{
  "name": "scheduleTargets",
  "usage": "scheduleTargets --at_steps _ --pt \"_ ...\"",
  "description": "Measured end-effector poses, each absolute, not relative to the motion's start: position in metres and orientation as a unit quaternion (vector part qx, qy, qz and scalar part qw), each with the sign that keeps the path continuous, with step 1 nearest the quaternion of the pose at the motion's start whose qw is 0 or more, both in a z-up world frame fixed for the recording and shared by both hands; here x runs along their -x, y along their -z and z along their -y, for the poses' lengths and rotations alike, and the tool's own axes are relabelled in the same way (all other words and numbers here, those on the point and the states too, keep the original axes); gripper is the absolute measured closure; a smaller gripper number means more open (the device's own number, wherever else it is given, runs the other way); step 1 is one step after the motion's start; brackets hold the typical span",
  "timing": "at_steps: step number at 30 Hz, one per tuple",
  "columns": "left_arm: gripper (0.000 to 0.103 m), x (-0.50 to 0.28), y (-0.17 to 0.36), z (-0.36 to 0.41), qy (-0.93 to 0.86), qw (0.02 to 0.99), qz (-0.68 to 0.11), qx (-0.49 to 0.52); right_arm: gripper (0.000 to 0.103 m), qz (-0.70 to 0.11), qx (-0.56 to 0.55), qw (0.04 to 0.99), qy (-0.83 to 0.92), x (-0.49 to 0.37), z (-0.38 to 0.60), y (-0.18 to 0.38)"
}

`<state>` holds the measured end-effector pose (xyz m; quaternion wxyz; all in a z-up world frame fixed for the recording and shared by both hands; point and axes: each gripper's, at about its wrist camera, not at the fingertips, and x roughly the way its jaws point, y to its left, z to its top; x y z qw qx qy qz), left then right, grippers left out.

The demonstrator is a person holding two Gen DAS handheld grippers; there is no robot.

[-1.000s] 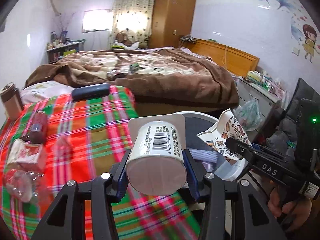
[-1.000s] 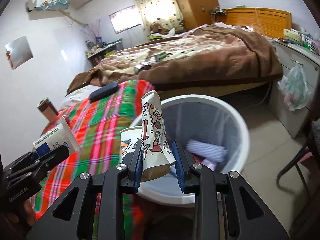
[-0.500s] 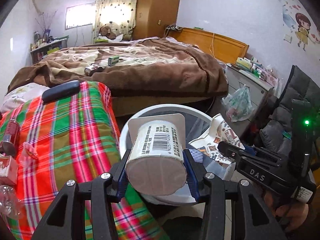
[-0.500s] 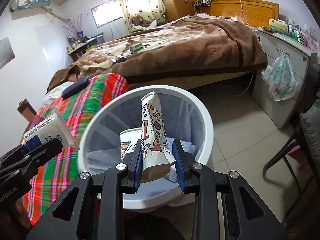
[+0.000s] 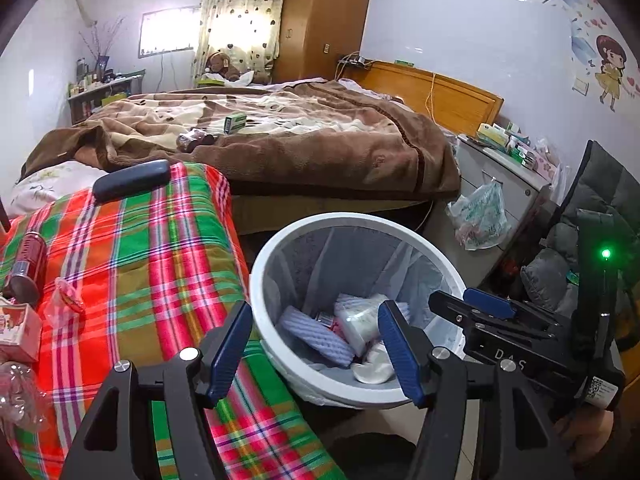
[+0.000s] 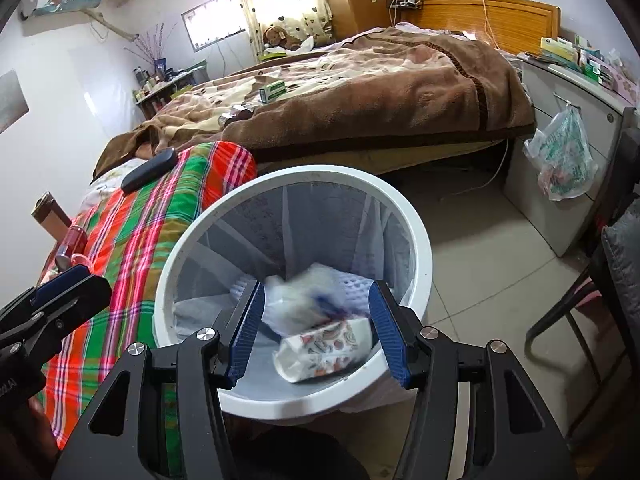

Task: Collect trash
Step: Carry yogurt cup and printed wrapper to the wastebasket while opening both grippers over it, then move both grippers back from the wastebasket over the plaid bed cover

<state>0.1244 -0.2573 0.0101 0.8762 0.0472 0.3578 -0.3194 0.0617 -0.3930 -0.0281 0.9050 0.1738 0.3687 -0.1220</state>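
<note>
A white trash bin with a grey liner stands on the floor beside the plaid bed; it also shows in the right wrist view. My left gripper is open and empty above the bin's near rim. My right gripper is open and empty over the bin. The white cup lies inside the bin, blurred in the right wrist view. The patterned paper carton lies in the bin just below my right gripper. Several other white pieces lie at the bottom.
The plaid blanket holds a red can, a clear wrapper, a small carton and a dark case. A brown-blanketed bed lies behind. A grey cabinet with a hanging bag and a chair stand right.
Both grippers opened. The white cup dropped from the left gripper and the patterned carton from the right gripper into the bin.
</note>
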Motion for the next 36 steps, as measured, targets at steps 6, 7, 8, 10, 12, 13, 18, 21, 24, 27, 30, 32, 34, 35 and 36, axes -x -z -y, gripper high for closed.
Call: scheduleTargets --at_steps 6,7,8,10,12,13,18,21,24,27,30,32,34,35,36 --pt "0.038 -0.120 -0.015 0.237 0.306 0.882 -0.355 -0.040 0.047 -0.358 -0.169 0.911 0.115 -0.061 0.383 0.021" --pt "0.038 -0.119 -0.016 0.232 0.302 0.884 -0.354 -0.039 0.047 -0.357 -0.167 0.912 0.113 -0.061 0.381 0.021" --pt "0.038 -0.117 -0.018 0.229 0.300 0.886 -0.352 -0.038 0.047 -0.355 -0.166 0.913 0.111 -0.061 0.379 0.020" --pt "0.038 -0.115 -0.020 0.222 0.296 0.888 -0.350 -0.035 0.047 -0.353 -0.162 0.915 0.106 -0.060 0.374 0.018" --pt "0.038 -0.112 -0.023 0.213 0.290 0.891 -0.347 -0.031 0.047 -0.351 -0.159 0.917 0.102 -0.060 0.368 0.017" --pt "0.038 -0.110 -0.024 0.208 0.286 0.894 -0.344 -0.030 0.047 -0.349 -0.158 0.918 0.098 -0.059 0.365 0.016" --pt "0.038 -0.102 -0.027 0.185 0.271 0.900 -0.340 -0.020 0.047 -0.344 -0.150 0.923 0.080 -0.060 0.349 0.012" --pt "0.038 -0.098 -0.028 0.168 0.259 0.905 -0.337 -0.014 0.047 -0.344 -0.146 0.925 0.068 -0.061 0.338 0.011" --pt "0.038 -0.095 -0.029 0.151 0.245 0.910 -0.335 -0.009 0.047 -0.342 -0.140 0.928 0.056 -0.061 0.327 0.009" --pt "0.038 -0.092 -0.030 0.134 0.229 0.915 -0.333 -0.004 0.047 -0.340 -0.137 0.930 0.040 -0.063 0.315 0.008" --pt "0.038 -0.089 -0.031 0.116 0.207 0.921 -0.329 -0.004 0.047 -0.338 -0.128 0.932 0.027 -0.066 0.300 0.008" --pt "0.038 -0.088 -0.031 0.104 0.196 0.923 -0.331 0.001 0.047 -0.338 -0.125 0.933 0.016 -0.069 0.291 0.007" --pt "0.038 -0.086 -0.031 0.090 0.184 0.926 -0.330 0.007 0.047 -0.336 -0.121 0.934 0.005 -0.071 0.282 0.006" --pt "0.038 -0.087 -0.031 0.084 0.178 0.927 -0.330 0.010 0.047 -0.336 -0.119 0.934 0.001 -0.071 0.278 0.006" --pt "0.038 -0.087 -0.031 0.078 0.173 0.928 -0.330 0.012 0.047 -0.337 -0.116 0.934 -0.006 -0.073 0.272 0.006"
